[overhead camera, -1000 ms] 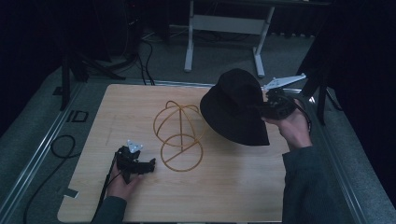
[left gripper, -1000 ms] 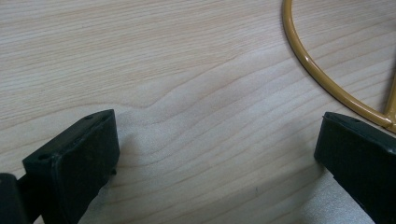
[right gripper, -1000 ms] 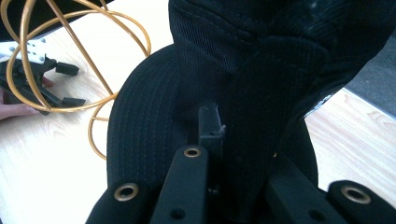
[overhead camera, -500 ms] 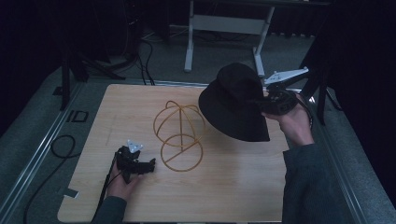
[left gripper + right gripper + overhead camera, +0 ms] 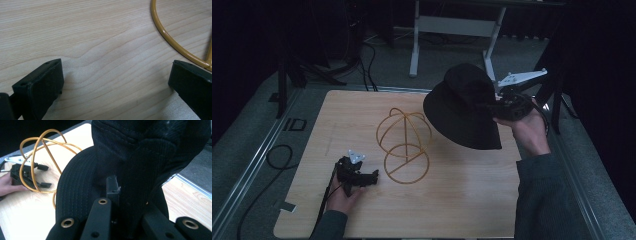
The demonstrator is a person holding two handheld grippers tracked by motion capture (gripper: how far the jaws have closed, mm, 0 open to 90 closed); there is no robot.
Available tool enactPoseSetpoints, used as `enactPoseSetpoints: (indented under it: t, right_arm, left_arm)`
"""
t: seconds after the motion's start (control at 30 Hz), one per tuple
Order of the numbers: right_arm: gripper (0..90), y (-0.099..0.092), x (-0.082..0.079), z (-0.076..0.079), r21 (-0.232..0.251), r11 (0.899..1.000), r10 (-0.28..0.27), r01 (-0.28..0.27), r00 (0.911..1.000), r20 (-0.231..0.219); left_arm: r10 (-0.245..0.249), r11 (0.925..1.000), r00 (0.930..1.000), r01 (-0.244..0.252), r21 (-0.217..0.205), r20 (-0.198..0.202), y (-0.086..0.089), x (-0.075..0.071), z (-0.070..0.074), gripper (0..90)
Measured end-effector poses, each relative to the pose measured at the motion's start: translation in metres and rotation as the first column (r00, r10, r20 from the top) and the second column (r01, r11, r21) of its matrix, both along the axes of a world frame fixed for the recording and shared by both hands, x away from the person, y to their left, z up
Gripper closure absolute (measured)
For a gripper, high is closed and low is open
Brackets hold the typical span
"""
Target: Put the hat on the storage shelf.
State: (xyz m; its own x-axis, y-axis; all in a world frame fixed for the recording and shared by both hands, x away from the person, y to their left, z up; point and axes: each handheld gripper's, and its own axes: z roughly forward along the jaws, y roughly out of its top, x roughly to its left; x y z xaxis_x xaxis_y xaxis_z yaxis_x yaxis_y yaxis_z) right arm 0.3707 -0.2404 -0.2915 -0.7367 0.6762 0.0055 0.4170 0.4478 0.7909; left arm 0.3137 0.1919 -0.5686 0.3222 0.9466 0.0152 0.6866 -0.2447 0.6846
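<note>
A black bucket hat [image 5: 464, 107] hangs in the air over the table's right side, tilted with its brim toward the stand. My right gripper [image 5: 493, 106] is shut on the crown's fabric; in the right gripper view the cloth [image 5: 140, 157] bunches around my right gripper [image 5: 120, 192] and hides one jaw. A gold wire hat stand [image 5: 404, 145] rests mid-table, left of the hat and apart from it. My left gripper [image 5: 364, 176] lies on the wood beside the stand's base ring, open. In the left gripper view my left gripper [image 5: 116, 82] spans bare wood, with the ring [image 5: 165, 32] at upper right.
The wooden table [image 5: 462, 200] sits inside a metal frame rail [image 5: 257, 155]. A black cable [image 5: 274, 156] loops off the left edge. A grey stand with legs [image 5: 452, 25] is on the floor behind. A small pale tag [image 5: 287, 206] lies at the near left corner.
The right gripper has raised the hat a little and tipped it further up. The left gripper and the wire stand have stayed where they were.
</note>
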Motion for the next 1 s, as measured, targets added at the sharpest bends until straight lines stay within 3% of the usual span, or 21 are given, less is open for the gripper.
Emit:
enactPoseSetpoints:
  t: [0.67, 1.0]
  right_arm:
    - [88.6, 0.004, -0.007, 0.01, 0.023, 0.999, 0.022, -0.023, 0.9994, 0.027]
    - [88.6, 0.014, -0.011, 0.015, 0.021, 0.998, 0.05, -0.051, 0.9979, 0.042]
  left_arm:
    - [0.0, 1.0, 1.0, 0.0, 0.0, 0.0, 0.0, 0.0, 0.0, 0.3]
    - [0.0, 1.0, 1.0, 0.0, 0.0, 0.0, 0.0, 0.0, 0.0, 0.3]
